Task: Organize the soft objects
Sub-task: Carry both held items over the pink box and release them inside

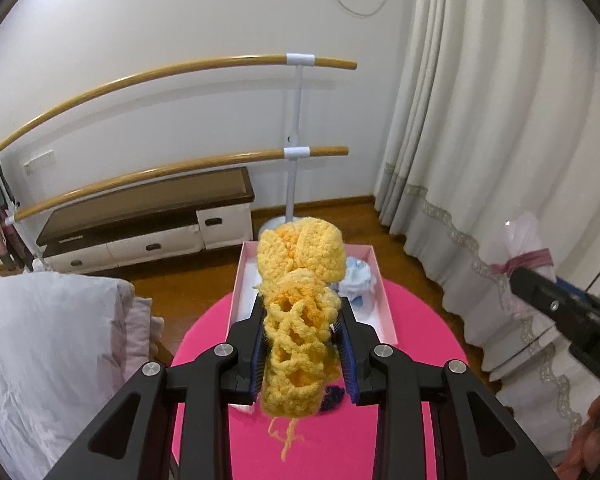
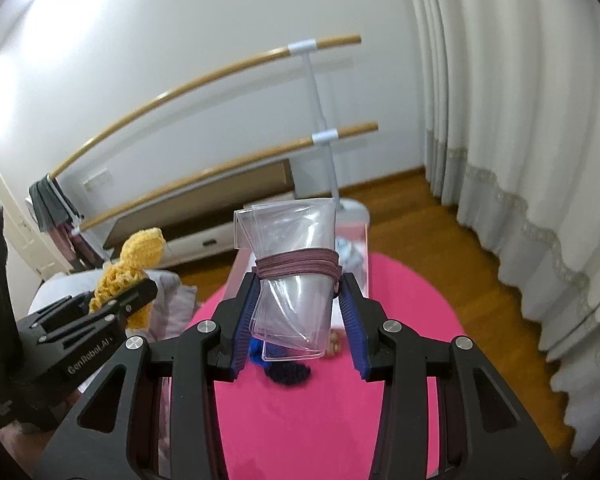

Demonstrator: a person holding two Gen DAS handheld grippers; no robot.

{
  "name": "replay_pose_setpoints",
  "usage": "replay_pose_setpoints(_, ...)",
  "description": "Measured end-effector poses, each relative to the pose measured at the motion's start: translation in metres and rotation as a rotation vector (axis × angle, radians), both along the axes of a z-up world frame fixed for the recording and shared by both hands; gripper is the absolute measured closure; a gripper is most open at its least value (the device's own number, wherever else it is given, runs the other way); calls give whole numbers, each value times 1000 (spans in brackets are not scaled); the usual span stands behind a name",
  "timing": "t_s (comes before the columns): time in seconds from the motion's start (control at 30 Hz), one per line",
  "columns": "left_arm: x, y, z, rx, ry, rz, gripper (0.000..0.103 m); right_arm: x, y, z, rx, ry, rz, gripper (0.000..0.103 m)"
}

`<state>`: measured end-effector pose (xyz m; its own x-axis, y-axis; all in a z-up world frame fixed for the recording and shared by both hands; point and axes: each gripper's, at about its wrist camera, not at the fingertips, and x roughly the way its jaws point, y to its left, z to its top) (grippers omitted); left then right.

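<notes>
Two soft items are in hand at once, so the sorting looks partway through. Nearest, the left gripper (image 1: 302,344) is clamped on a yellow crocheted piece (image 1: 300,304), held up above the pink round table (image 1: 204,352). The right gripper (image 2: 298,312) is closed around a clear plastic bag (image 2: 290,280) bound with a coil of mauve cord (image 2: 298,265), also lifted off the table.

On the table under them, a dark blue knitted item (image 2: 288,372) lies loose, apparently still to be put away, with a small tan thing (image 2: 334,346) just beside it; what that is I cannot tell.

Farther off, the pink box (image 1: 384,304) stands open at the table's far side. Inside it, on the right, sits a pale blue-and-white soft item (image 1: 358,278); the rest of its interior is mostly hidden by the yarn. Both held items likely go there next.
</notes>
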<state>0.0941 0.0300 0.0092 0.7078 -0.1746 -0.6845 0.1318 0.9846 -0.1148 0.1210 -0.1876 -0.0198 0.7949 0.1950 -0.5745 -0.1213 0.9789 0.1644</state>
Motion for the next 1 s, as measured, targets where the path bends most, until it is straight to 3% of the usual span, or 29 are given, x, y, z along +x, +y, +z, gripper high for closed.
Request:
replay_pose_setpoints(0.17, 16, 7, -4, 6, 16, 8, 75, 27, 5, 4, 7, 6, 14, 65)
replay_pose_setpoints(0.4, 55, 9, -18, 25, 61, 20, 75, 84, 7, -14, 7, 61, 33, 65)
replay_pose_setpoints(1.0, 137, -14, -67, 55, 226, 9, 75, 164, 0, -112, 37, 315, 58, 65)
